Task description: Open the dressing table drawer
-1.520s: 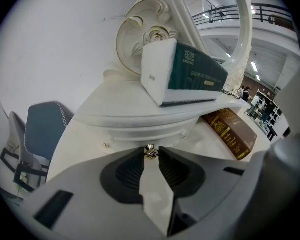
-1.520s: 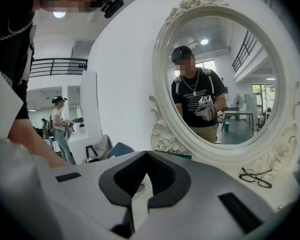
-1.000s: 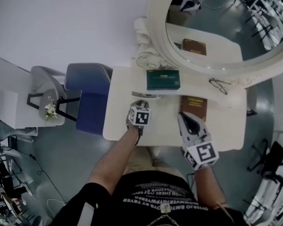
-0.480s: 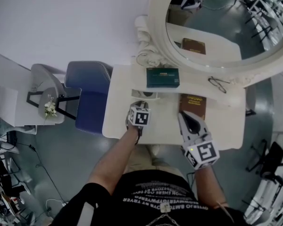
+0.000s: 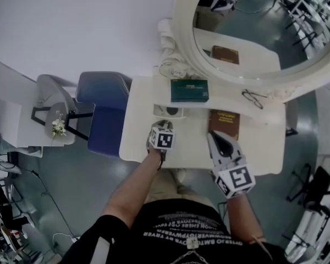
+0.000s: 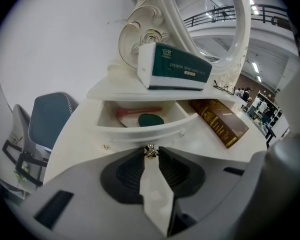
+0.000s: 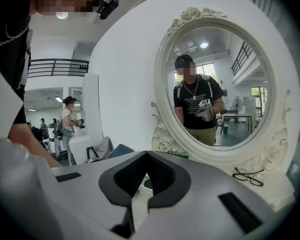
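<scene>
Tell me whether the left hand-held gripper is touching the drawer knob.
Touching. The left gripper view shows the left hand-held gripper pinching the gold knob of the partly open drawer between its tips.

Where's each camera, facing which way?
Head view: on the person's head, steeply down at the white dressing table; forearms show.
Left gripper view: on the left hand-held gripper, facing the open white drawer; jaws grip its gold knob.
Right gripper view: on the right hand-held gripper, facing the white-framed oval mirror; jaws shut.
Shared by head and left: dark green box.
</scene>
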